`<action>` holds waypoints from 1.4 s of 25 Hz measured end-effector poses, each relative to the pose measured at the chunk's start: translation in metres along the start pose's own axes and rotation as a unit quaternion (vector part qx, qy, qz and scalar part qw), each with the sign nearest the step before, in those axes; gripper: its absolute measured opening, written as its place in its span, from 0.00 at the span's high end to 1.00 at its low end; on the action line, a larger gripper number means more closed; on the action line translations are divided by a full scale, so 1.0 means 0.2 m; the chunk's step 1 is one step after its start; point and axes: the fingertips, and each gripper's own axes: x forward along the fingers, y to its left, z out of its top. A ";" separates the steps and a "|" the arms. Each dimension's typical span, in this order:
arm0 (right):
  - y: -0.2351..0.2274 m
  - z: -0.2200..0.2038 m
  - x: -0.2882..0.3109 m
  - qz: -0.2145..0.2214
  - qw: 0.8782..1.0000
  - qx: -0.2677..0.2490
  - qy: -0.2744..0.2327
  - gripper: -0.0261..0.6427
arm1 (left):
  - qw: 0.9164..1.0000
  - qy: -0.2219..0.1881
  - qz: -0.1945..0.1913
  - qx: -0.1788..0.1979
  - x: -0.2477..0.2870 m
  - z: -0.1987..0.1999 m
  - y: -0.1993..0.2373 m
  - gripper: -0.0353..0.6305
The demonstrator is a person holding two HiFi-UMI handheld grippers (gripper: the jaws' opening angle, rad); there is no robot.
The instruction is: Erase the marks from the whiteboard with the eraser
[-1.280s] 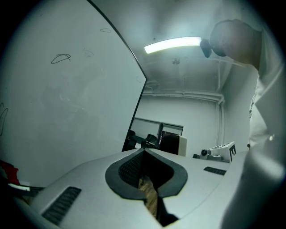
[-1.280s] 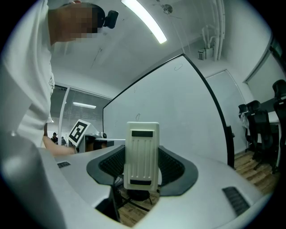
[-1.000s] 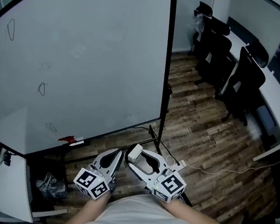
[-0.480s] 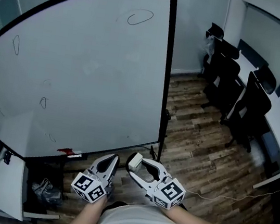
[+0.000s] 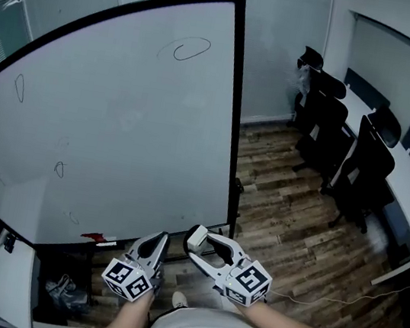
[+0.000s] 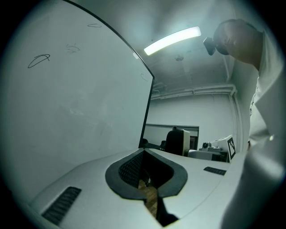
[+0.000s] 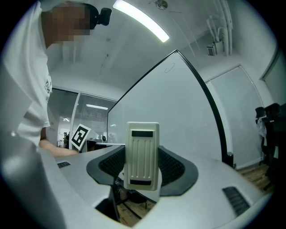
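Just looped scribbles (image 5: 191, 49) on whiteboard (image 5: 131, 140)

Left tongs (image 5: 159, 237) closed, right tongs (image 5: 196, 237) clamped

We see the upright whiteboard (image 5: 119, 122) carrying a few thin dark loop marks (image 5: 191, 49), and the ribbed off-white eraser (image 7: 142, 154) standing upright, clamped in the right gripper (image 5: 200, 242).

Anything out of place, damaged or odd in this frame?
Nothing stands out. The whiteboard stands upright with a few pen marks, the right gripper holds the eraser squarely, and the left gripper is shut and empty.
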 end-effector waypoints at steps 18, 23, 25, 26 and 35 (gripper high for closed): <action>-0.45 1.04 0.22 0.001 0.981 -0.189 -0.039 0.60 | 0.990 0.013 -0.062 0.128 0.35 0.58 -0.04 0.94; -0.49 1.30 0.33 0.000 0.963 -0.269 -0.018 0.60 | 0.981 0.001 -0.065 0.182 0.42 0.82 -0.04 0.94; -0.50 1.41 0.38 -0.006 0.952 -0.305 -0.010 0.60 | 0.978 -0.004 -0.065 0.199 0.44 0.92 -0.04 0.94; -0.51 1.46 0.40 -0.011 0.947 -0.322 -0.007 0.60 | 0.977 -0.006 -0.065 0.205 0.45 0.96 -0.03 0.94; -0.62 2.03 0.56 -0.078 0.897 -0.434 0.010 0.60 | 0.978 0.003 -0.075 0.196 0.53 1.15 0.03 0.94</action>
